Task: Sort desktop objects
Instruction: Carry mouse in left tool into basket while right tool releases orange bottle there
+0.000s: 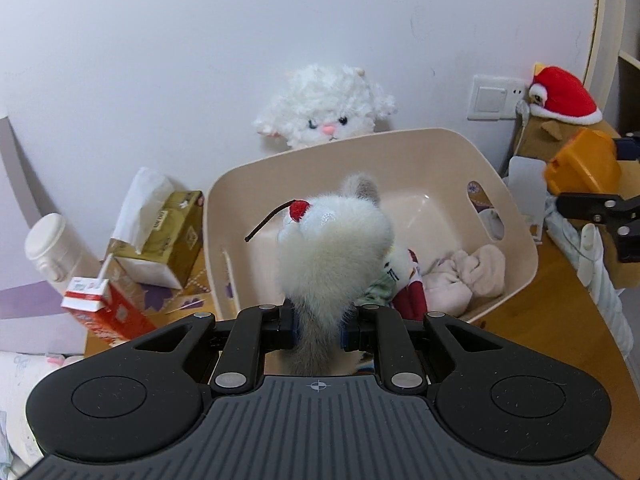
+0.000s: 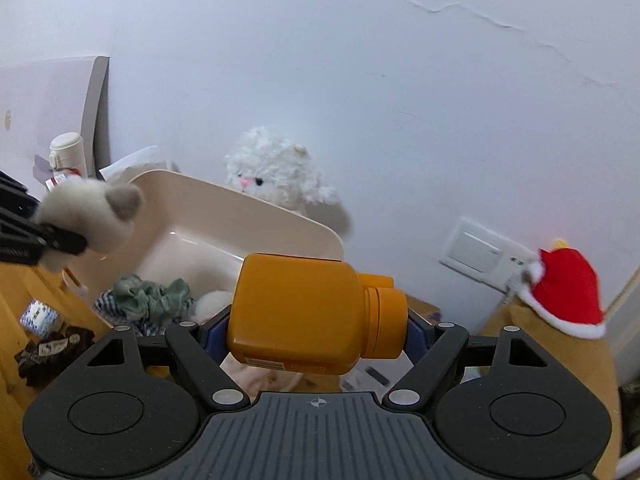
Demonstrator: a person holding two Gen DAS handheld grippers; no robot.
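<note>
My left gripper (image 1: 318,334) is shut on a white furry cat toy (image 1: 336,240) with a red cherry on its head, held above the near rim of a beige bin (image 1: 516,248). The toy also shows in the right wrist view (image 2: 94,216), at the left, clamped by the left gripper. My right gripper (image 2: 316,336) is shut on an orange bottle (image 2: 308,312), lying sideways between the jaws, to the right of the bin (image 2: 280,216). The bottle shows in the left wrist view (image 1: 580,168) at the far right. The bin holds soft toys and cloths.
A white plush lamb (image 1: 324,108) sits behind the bin against the wall. A tissue box (image 1: 168,232), a red-white milk carton (image 1: 104,304) and a white flask (image 1: 52,248) stand left of the bin. A brown plush with a red hat (image 1: 560,96) stands at right.
</note>
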